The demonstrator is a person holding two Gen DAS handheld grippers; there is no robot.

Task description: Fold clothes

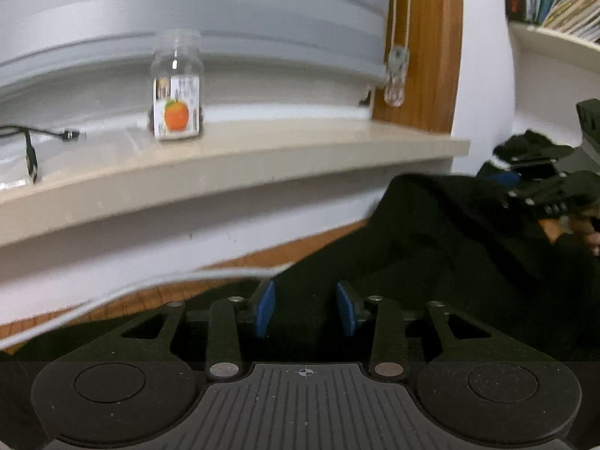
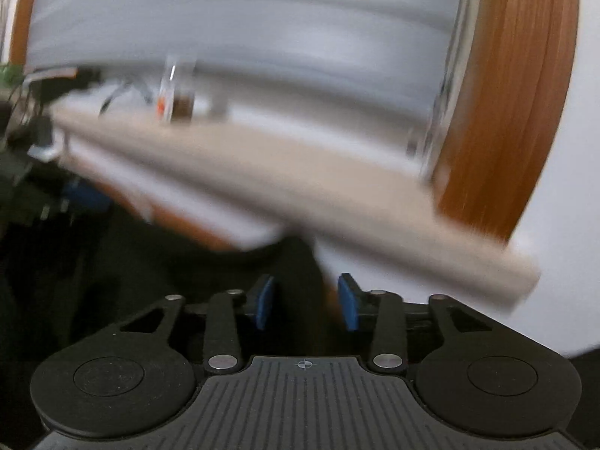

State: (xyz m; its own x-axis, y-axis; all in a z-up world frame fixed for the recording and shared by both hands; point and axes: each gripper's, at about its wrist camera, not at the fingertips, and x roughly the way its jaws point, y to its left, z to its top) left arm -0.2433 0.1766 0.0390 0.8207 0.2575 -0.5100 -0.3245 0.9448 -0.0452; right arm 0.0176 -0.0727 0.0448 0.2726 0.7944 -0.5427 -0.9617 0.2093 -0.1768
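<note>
Spreading blue-padded left tool (image 1: 305, 309) above soft, creased black cloth (image 1: 431, 240).

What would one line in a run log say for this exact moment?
step: fold clothes | left gripper: jaws open over black garment | right gripper: jaws open, view blurred | sill: bottle

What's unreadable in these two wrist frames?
- Black garment: left wrist view, too dark to show folds or type; cut off by the frame bottom and the left tool.
- Clear glass jar with orange-fruit label: label text too small.
- Right wrist view: motion blur smears the beige window ledge and the jar.
- Right tool: blue pads apart; whether they touch cloth is unclear.
</note>
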